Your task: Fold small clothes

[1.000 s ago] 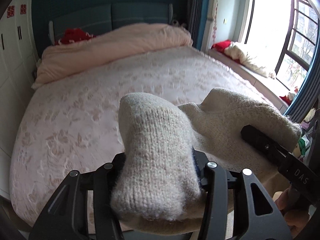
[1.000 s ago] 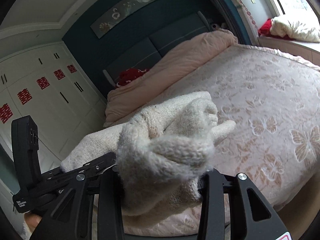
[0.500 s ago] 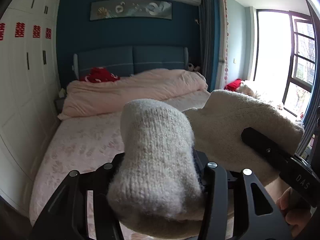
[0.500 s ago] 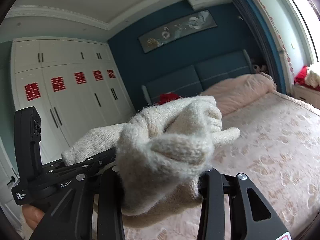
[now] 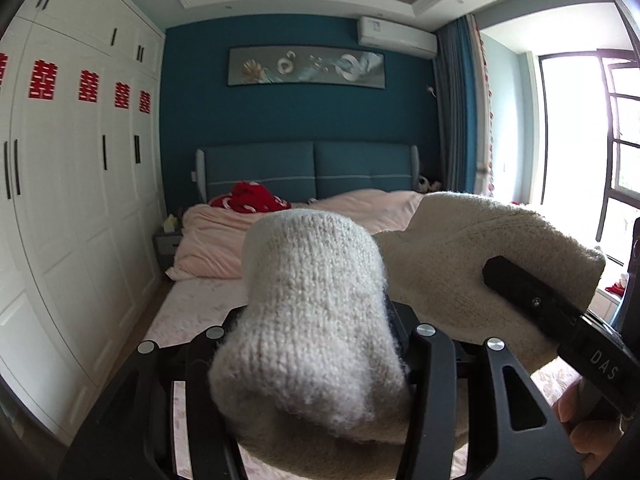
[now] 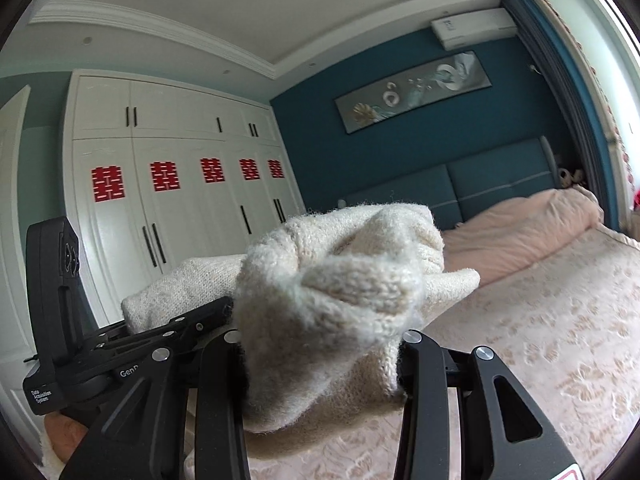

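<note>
A: Item one?
B: Cream knitted garment [image 5: 312, 304], small, bunched. Held in the air above the bed [image 6: 560, 340], stretched between both grippers.

A: Left gripper [image 5: 316, 344]?
B: Jaws clamped on one thick fold of the knit, which bulges up and forward over them. Black body.

A: Right gripper [image 6: 320, 360]?
B: Jaws clamped on another bunched end of the same garment; a pointed flap sticks out to the right. A hand [image 5: 580, 424] grips its handle, seen from the left wrist view.

A: Surroundings?
B: Pink patterned bedspread; pink duvet [image 5: 224, 232] rolled at the head; red cloth [image 5: 248, 198] beside it; blue headboard [image 5: 308, 168]; white wardrobe [image 6: 168, 216] with red paper cut-outs; long painting [image 5: 306, 66]; air conditioner [image 5: 396, 34]; window [image 5: 600, 152].
</note>
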`<state>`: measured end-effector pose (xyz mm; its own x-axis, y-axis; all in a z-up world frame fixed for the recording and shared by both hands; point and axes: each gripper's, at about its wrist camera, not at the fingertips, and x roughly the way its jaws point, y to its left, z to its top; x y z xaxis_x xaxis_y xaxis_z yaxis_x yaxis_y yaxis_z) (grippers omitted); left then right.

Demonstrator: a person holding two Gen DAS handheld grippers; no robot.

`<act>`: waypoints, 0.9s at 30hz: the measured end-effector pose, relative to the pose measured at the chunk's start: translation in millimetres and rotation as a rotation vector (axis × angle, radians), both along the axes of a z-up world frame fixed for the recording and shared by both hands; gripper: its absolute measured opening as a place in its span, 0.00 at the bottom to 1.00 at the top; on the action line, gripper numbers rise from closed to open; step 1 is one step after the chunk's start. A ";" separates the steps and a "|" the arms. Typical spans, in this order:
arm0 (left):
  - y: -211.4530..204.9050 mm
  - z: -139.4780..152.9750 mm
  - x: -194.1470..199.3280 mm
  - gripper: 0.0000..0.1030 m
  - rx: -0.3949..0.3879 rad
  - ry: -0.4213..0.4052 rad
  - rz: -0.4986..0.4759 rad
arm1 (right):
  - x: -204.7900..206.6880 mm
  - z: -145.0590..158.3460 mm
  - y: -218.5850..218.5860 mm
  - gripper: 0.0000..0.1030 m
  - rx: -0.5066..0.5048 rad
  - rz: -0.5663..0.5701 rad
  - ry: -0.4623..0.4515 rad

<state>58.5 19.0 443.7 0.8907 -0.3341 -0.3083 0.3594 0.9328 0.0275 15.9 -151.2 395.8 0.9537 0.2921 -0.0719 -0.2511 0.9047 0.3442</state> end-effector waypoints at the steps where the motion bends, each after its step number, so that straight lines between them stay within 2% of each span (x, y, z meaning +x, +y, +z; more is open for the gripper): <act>1: 3.0 0.6 3.1 0.47 -0.005 -0.007 0.003 | 3.5 2.1 4.2 0.36 -0.001 0.005 -0.004; 5: 22.0 0.2 15.7 0.47 -0.048 -0.025 0.003 | 16.5 2.6 14.1 0.36 -0.006 0.022 -0.026; 9: 37.5 -16.9 30.2 0.48 -0.077 -0.016 0.001 | 36.5 -20.9 17.6 0.37 0.000 0.050 -0.002; 11: 46.0 -37.8 40.4 0.52 -0.085 -0.007 0.009 | 51.4 -53.4 16.6 0.43 0.007 0.058 0.047; 13: 51.3 -70.3 52.4 0.63 -0.094 0.014 0.021 | 67.9 -92.2 15.3 0.49 0.035 0.073 0.138; 15: 57.8 -127.3 68.3 0.73 -0.086 0.093 0.043 | 82.9 -158.7 10.1 0.55 0.046 0.053 0.307; 16: 61.6 -166.8 76.3 0.77 -0.074 0.165 0.055 | 85.4 -192.6 6.5 0.58 0.039 0.029 0.389; 18: 67.8 -233.1 83.2 0.77 -0.035 0.312 0.080 | 78.8 -263.5 -5.2 0.59 0.005 -0.039 0.560; 20: 77.9 -303.3 81.1 0.73 0.016 0.482 0.133 | 63.8 -310.1 -20.2 0.60 0.025 -0.068 0.687; 21: 85.3 -325.5 76.5 0.72 -0.006 0.548 0.141 | 56.9 -323.5 -29.2 0.60 0.054 -0.071 0.721; 22: 92.4 -336.7 73.7 0.73 -0.046 0.586 0.142 | 53.2 -332.4 -36.1 0.60 0.077 -0.077 0.752; 23: 103.1 -348.7 71.3 0.73 -0.125 0.635 0.154 | 54.0 -335.5 -40.4 0.60 0.084 -0.078 0.767; 24: 108.4 -352.8 72.4 0.74 -0.159 0.656 0.165 | 58.1 -337.4 -43.2 0.61 0.091 -0.075 0.778; 26: 118.3 -360.5 80.9 0.76 -0.249 0.706 0.186 | 71.4 -339.8 -45.7 0.73 0.122 -0.061 0.787; 27: 121.2 -363.4 85.9 0.78 -0.284 0.723 0.196 | 79.8 -341.0 -43.3 0.76 0.135 -0.052 0.792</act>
